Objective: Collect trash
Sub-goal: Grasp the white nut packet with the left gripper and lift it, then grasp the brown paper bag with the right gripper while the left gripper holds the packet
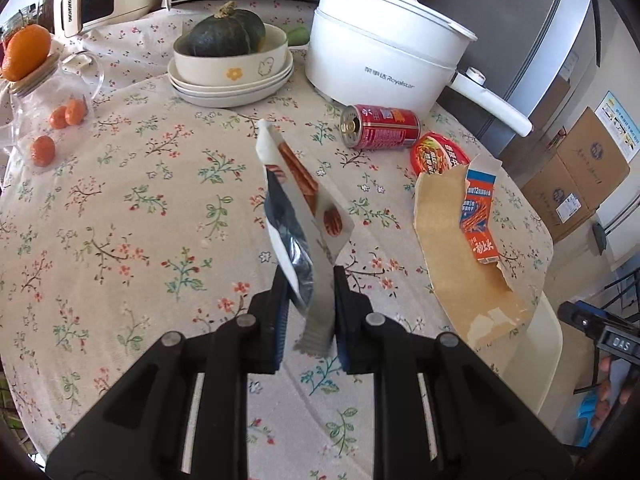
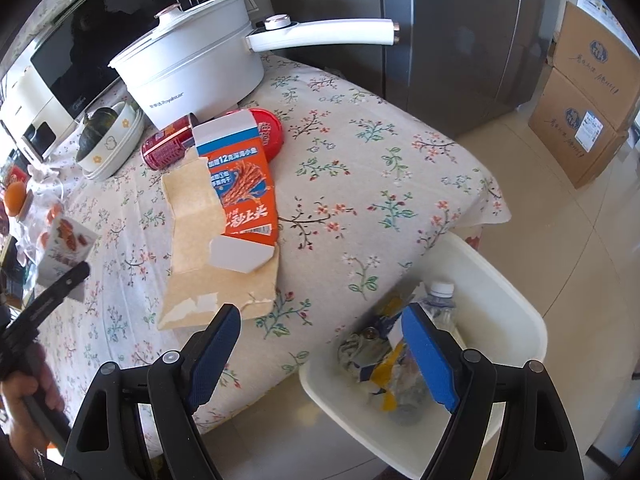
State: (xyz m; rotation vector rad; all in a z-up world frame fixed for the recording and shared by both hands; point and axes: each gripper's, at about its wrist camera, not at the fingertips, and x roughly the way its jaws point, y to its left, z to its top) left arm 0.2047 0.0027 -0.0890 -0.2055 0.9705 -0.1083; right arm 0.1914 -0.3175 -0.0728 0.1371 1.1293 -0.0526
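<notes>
The left gripper point(image 1: 308, 304) clamps its blue pads on the lower end of a snack wrapper point(image 1: 298, 208), which stands up out of the jaws, lifted above the floral table point(image 1: 120, 208). The right gripper point(image 2: 320, 344) hangs with jaws wide apart and empty, between the table edge and a white bin point(image 2: 516, 312) of trash. A torn box point(image 2: 224, 216) and a red can point(image 2: 168, 148) lie on the table.

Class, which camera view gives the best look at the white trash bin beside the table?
The right wrist view: the white trash bin sits open below the right gripper, showing the trash inside. The left wrist view catches only a bare strip of its rim at the table's edge.
</notes>
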